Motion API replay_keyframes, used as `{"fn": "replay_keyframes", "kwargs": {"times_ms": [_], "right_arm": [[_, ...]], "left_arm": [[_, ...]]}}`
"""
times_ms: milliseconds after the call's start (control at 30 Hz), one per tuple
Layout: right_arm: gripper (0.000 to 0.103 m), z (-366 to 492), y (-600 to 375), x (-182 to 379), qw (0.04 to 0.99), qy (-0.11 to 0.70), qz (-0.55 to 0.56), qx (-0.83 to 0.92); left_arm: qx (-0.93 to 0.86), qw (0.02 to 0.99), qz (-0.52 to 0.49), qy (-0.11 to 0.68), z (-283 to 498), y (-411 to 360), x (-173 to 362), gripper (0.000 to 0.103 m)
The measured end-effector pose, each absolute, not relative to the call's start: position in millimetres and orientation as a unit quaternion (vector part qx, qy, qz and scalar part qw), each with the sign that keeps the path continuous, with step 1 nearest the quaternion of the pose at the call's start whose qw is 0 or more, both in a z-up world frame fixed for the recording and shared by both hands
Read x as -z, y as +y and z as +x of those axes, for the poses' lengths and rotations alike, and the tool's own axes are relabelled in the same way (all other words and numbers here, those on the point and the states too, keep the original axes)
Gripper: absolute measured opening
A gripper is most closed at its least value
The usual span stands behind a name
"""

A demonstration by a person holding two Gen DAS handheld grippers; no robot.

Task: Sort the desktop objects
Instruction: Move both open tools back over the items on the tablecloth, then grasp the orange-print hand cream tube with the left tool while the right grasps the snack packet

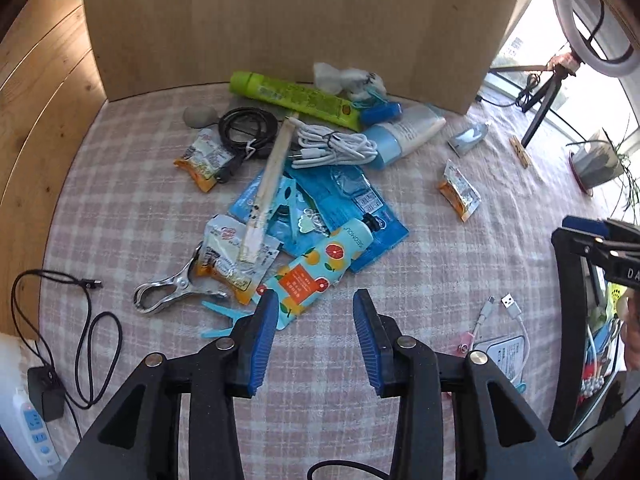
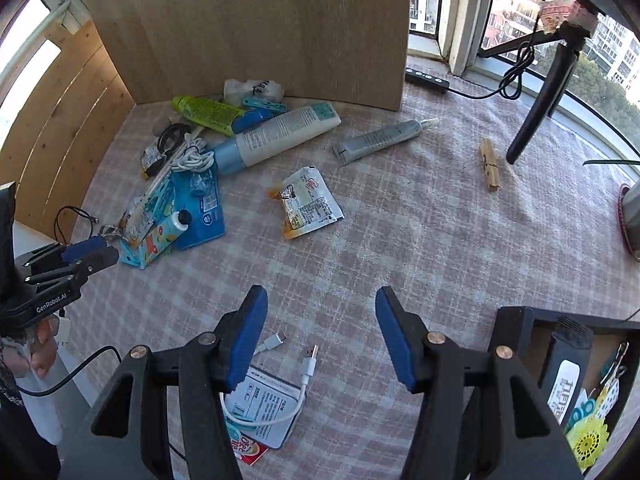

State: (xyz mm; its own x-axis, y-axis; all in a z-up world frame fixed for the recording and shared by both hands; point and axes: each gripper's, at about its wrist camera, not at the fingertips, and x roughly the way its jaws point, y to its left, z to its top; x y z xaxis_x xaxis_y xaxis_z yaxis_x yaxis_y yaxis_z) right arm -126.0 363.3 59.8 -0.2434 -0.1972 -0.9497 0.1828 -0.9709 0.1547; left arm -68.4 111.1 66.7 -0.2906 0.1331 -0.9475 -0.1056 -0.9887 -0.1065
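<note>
Here, bare tablecloth (image 2: pixel 400 240) beside clutter pile (image 1: pixel 280 184).

Left gripper (image 1: pixel 316 312): pointed steeply downward, jaws parted, nothing between the blue pads (image 1: pixel 264 332). Right gripper (image 2: pixel 322 308): pointed steeply downward, jaws parted somewhat wider, nothing between its pads (image 2: pixel 394 336). In the right wrist view, the left gripper appears at the left edge, with the fingers of the hand (image 2: pixel 40 350) holding it visible below.
</note>
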Motion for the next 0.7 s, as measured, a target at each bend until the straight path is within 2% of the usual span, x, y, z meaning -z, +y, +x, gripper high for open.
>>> {"fn": "replay_keyframes", "kwargs": {"times_ms": [167,367,533,700], "right_arm": [[0.060,-157,347,-32,0.142,0.006,0.623,0.769],[0.060,-192,328,-10,0.152,0.034,0.631,0.760],[0.061,-212,317,6,0.153,0.060,0.640,0.751],[0.068,-221,313,19,0.149,0.069,0.649,0.743]], "left_arm": [[-0.793,0.092,-0.602,0.035,-87,125,-48,0.044],[-0.782,0.102,-0.611,0.069,-107,134,-29,0.044],[-0.780,0.119,-0.611,0.069,-114,141,-21,0.037],[-0.778,0.124,-0.612,0.073,-115,147,-16,0.031]]}}
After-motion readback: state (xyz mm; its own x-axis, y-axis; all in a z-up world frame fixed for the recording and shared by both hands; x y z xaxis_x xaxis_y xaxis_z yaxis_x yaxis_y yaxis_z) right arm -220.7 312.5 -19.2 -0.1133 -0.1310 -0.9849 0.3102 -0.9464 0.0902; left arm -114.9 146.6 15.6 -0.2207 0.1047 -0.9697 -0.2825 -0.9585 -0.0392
